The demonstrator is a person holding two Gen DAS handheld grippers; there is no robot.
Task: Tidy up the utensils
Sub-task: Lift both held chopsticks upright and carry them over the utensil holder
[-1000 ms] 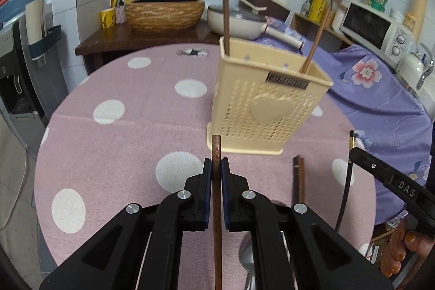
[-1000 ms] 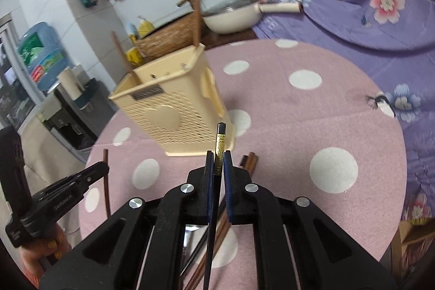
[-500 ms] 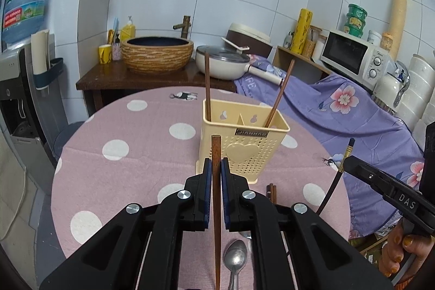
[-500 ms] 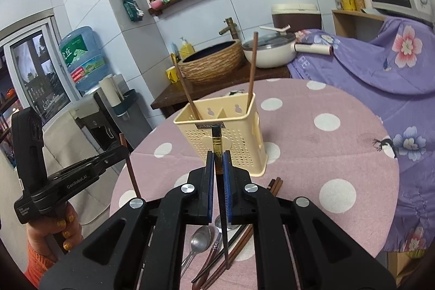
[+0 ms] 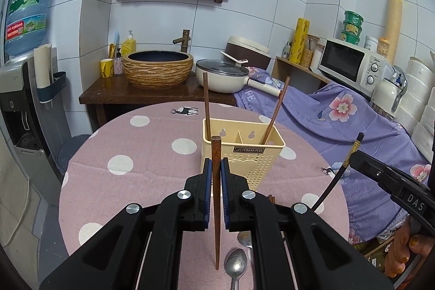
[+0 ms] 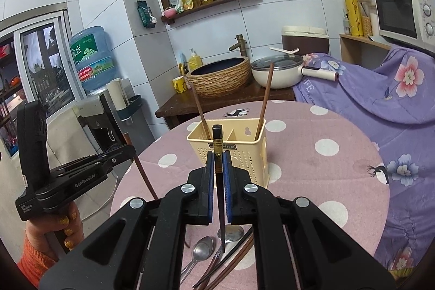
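Upright, one brown chopstick [image 5: 216, 197] (black one [image 6: 219, 189] right) per pinching tool

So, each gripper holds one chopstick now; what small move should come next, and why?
Probably carry the left gripper forward until its brown chopstick hangs over the holder, then lower it in. Both grippers are shut on upright sticks, the right gripper on a black chopstick. Both held sticks are short of the holder, which is open on top and has only two sticks.
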